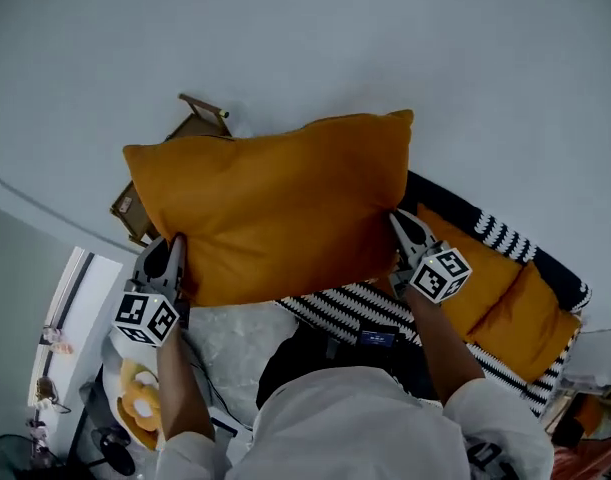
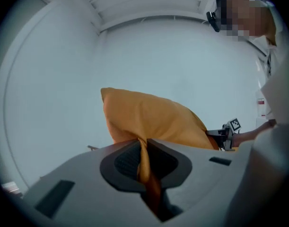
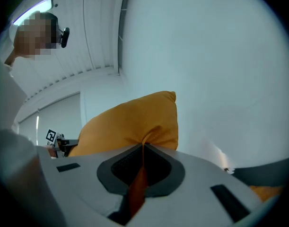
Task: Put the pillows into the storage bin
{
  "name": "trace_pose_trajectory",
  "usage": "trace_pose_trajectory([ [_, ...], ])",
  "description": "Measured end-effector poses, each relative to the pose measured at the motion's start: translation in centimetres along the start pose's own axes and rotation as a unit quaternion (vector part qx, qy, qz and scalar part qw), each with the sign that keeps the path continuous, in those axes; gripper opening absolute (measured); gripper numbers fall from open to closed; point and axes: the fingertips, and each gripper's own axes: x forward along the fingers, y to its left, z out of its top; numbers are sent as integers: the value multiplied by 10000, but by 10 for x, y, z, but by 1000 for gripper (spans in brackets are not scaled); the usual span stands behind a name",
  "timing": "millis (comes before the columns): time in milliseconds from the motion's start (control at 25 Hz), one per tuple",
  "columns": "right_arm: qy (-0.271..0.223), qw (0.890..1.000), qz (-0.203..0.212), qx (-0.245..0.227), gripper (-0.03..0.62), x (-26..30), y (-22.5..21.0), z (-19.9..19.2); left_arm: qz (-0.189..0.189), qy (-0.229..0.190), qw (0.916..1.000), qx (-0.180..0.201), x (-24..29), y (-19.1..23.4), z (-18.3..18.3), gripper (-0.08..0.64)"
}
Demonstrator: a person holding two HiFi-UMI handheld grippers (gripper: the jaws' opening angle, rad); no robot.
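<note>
A large orange pillow (image 1: 275, 203) hangs in the air in front of me, stretched between both grippers. My left gripper (image 1: 175, 268) is shut on the pillow's lower left edge. My right gripper (image 1: 397, 230) is shut on its right edge. In the left gripper view the orange pillow (image 2: 153, 122) bulges beyond the jaws, a fold of its fabric pinched between them, and the other gripper shows at its far end. The right gripper view shows the same pillow (image 3: 135, 124) with a fold of fabric squeezed between the jaws. No storage bin is in view.
Two more orange pillows (image 1: 515, 298) lie on a black-and-white striped blanket (image 1: 355, 308) on the right. A wooden piece of furniture (image 1: 160, 173) stands behind the held pillow. A yellow soft toy (image 1: 140, 398) lies at the lower left.
</note>
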Motion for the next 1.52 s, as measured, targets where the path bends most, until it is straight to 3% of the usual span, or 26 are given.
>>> trace_pose_trajectory([
  [240,52,9921,1240,-182,35,57,98,27,1045,-297,9941,23,-128,30,29,41],
  [480,284,9763,2144,-106,35,100,184,4,1908,-308,9811,-112,-238,48,21,41],
  [800,1054,9362,3339,293,35,137,338,-75,3184,24,9465,-532,-419,62,-11,41],
  [1240,1618,8954,4125,443,34,84,514,-162,4068,50,9087,-939,-628,38,-71,41],
  [1520,1856,8654,4625,523,35,43,641,-211,4646,39,8796,-1022,-769,21,-94,41],
])
